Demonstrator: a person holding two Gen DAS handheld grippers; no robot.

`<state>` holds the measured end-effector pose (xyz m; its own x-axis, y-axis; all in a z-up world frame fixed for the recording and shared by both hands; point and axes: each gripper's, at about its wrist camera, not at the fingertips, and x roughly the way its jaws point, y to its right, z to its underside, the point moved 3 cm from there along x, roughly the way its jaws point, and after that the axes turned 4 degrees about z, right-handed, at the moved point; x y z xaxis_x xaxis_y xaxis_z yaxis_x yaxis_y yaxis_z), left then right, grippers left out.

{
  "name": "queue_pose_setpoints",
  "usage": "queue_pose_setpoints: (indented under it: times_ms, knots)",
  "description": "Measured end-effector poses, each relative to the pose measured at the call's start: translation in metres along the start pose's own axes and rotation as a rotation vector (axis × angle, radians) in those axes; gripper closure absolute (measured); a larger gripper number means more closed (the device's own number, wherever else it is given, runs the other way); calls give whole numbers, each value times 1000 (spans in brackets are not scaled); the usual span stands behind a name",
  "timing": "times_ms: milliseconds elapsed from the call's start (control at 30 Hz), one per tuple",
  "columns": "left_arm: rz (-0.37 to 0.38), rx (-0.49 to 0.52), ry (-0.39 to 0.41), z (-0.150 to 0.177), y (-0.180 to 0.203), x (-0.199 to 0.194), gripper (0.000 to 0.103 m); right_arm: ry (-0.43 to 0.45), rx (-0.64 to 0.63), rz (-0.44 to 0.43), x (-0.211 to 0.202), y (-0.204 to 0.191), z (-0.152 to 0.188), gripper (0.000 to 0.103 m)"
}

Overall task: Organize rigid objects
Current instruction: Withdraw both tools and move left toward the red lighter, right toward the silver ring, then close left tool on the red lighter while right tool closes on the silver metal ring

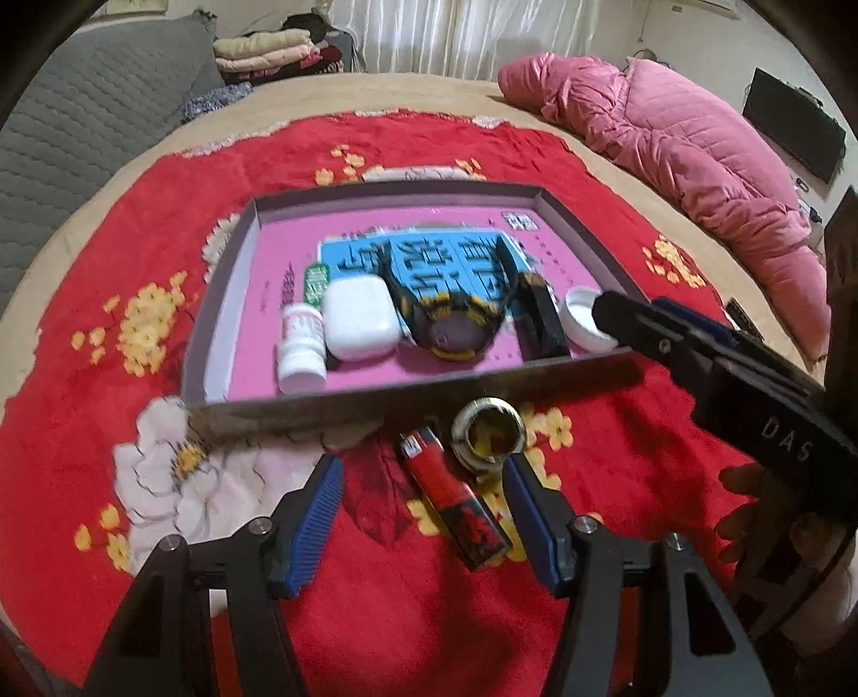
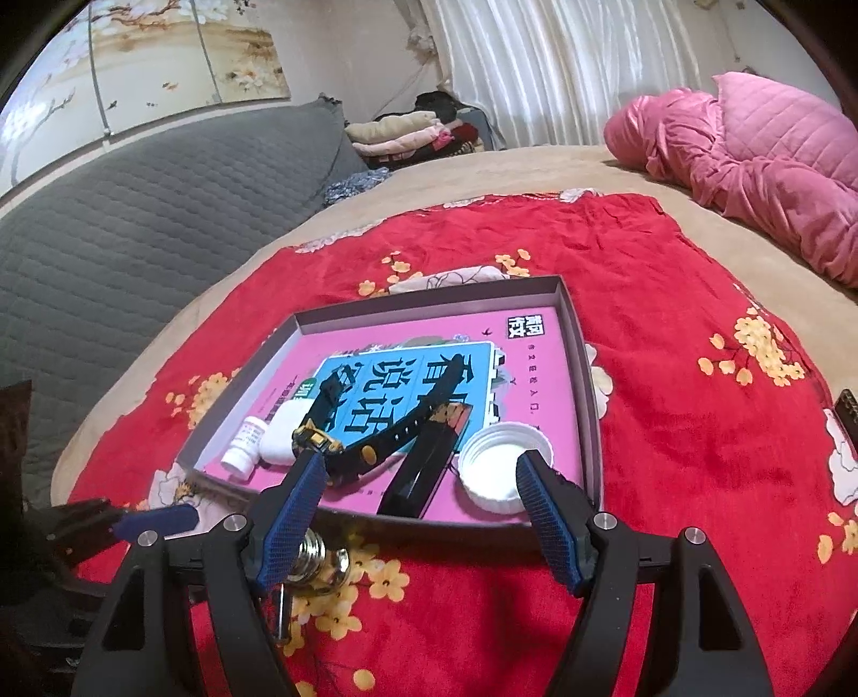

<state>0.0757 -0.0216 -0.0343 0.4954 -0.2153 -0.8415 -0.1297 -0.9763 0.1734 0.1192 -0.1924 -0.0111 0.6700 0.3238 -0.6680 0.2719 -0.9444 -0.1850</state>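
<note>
A shallow tray (image 1: pixel 343 399) with a pink floor sits on a red flowered cloth. It holds a white pill bottle (image 1: pixel 300 348), a white case (image 1: pixel 359 319), a black-and-yellow watch (image 1: pixel 450 321), a black bar (image 1: pixel 541 316) and a white cap (image 1: pixel 582 316). In front of the tray lie a red lighter (image 1: pixel 450 504) and a small metal-rimmed jar (image 1: pixel 488 434). My left gripper (image 1: pixel 421 472) is open, low over the cloth, with the lighter between its fingers untouched. My right gripper (image 2: pixel 420 466) is open and empty over the tray's (image 2: pixel 585 386) near edge, between the watch (image 2: pixel 375 429) and the cap (image 2: pixel 501 466).
A pink quilted jacket (image 1: pixel 670 145) lies at the back right of the bed. A grey quilted cushion (image 1: pixel 80 134) stands at the left and folded clothes (image 1: pixel 273 51) are stacked behind. A hand (image 1: pixel 761 514) holds the right gripper close by on the right.
</note>
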Motion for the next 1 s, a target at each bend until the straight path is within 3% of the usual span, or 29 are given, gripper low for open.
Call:
queue_pose_setpoints:
  times_ms: [367,600,1000]
  knots:
    - [32,-45,-76,15,13,28,42,-18,-9,9,-10,-2,10,28]
    - [-38,-64,-95,19,-1,42,42,-39,-44,-17,-9,-13,17,28]
    - [-72,-79,-79,25,-32,32,42,-136,-173,-82,12,-45,38,28]
